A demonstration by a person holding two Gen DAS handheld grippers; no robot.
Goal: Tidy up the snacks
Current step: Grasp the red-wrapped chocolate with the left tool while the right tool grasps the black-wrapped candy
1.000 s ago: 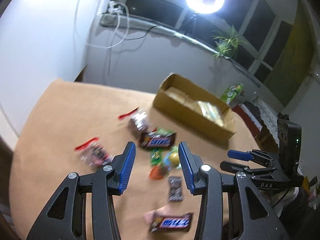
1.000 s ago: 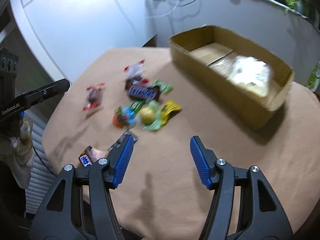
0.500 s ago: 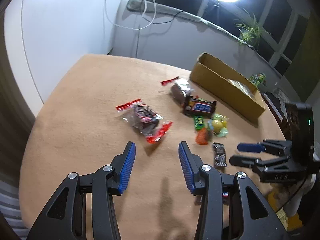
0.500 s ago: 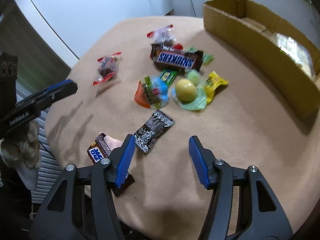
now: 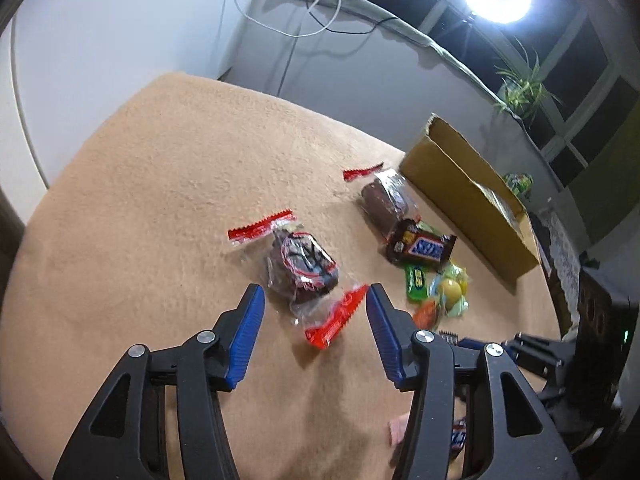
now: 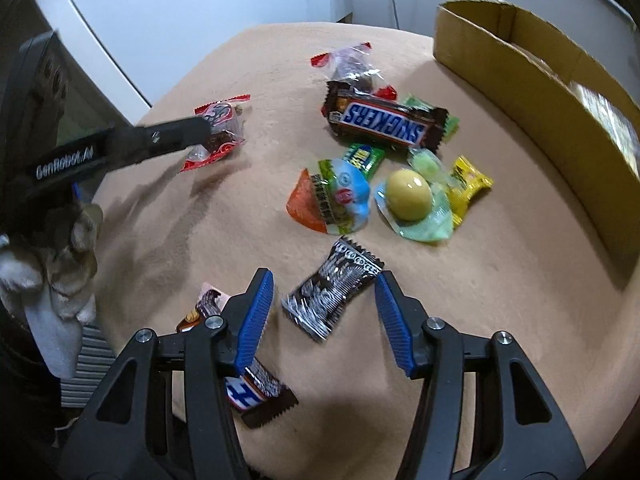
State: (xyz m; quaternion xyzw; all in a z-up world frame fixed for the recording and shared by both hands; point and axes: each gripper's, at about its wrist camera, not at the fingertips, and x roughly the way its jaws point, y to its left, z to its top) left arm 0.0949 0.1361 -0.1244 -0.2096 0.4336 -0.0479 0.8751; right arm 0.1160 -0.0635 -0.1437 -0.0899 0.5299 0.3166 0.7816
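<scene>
The left gripper (image 5: 314, 300) is hanging over a fuzzy tan tablecloth (image 5: 160, 208), its ribbed blue pads (image 5: 248, 336) standing apart; the jaws have just been opening, and they are flanking the red serrated end of a clear crinkly cake packet (image 5: 300, 268) without pressing on it. The right gripper (image 6: 324, 292) is also standing wide, its jaws framing a glossy black-and-white wrapper (image 6: 334, 292) lying flat on the cloth, untouched.

Beyond that wrapper a loose heap of snacks is lying: a long brown Snickers bar (image 6: 384, 124), a green candy (image 6: 364, 158), a round yellow sweet (image 6: 410, 196) in pale green film, a yellow sachet (image 6: 468, 184), and an orange-and-blue pouch (image 6: 332, 200). A second clear cake packet (image 6: 354, 68) is sitting behind the bar, touching it. Another Snickers (image 6: 256, 392) is lying under the right gripper's left finger at the table edge.

A long, shallow cardboard box (image 6: 536, 100) is standing on the far right of the cloth, apart from the heap.
</scene>
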